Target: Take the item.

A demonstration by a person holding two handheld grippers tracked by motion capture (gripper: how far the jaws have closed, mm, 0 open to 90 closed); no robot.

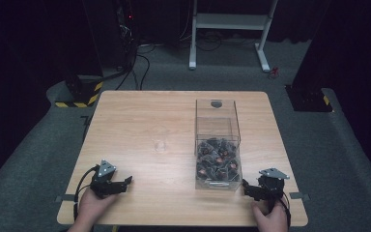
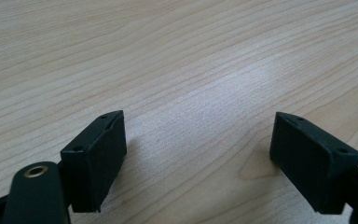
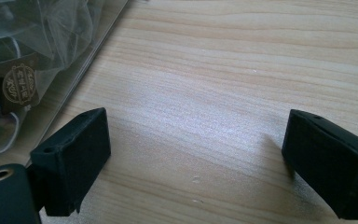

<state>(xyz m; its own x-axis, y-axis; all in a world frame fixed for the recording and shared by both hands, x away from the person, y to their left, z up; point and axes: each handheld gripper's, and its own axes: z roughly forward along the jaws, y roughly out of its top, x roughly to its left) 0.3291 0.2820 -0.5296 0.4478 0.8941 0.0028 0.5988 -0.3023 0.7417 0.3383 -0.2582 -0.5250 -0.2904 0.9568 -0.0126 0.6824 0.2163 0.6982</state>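
A clear plastic box (image 1: 217, 145) stands on the wooden table (image 1: 140, 121), right of centre, its lower half holding several dark sachets (image 1: 216, 159). A small clear cup (image 1: 160, 145) sits near the table's middle. My left gripper (image 1: 125, 182) rests low at the front left, jaws wide apart over bare wood (image 2: 198, 140). At the front right my right gripper (image 1: 246, 186) lies just right of the box's near corner, open with nothing between its jaws (image 3: 196, 149). The box wall and a labelled sachet (image 3: 21, 84) show at the left of the right gripper view.
Behind the table stand a white frame's legs (image 1: 227, 34), black equipment with cables (image 1: 125, 38) and a yellow-black striped base (image 1: 79, 94) on grey carpet. A black stand (image 1: 309, 96) sits at the back right. Tape tabs mark the table's front corners.
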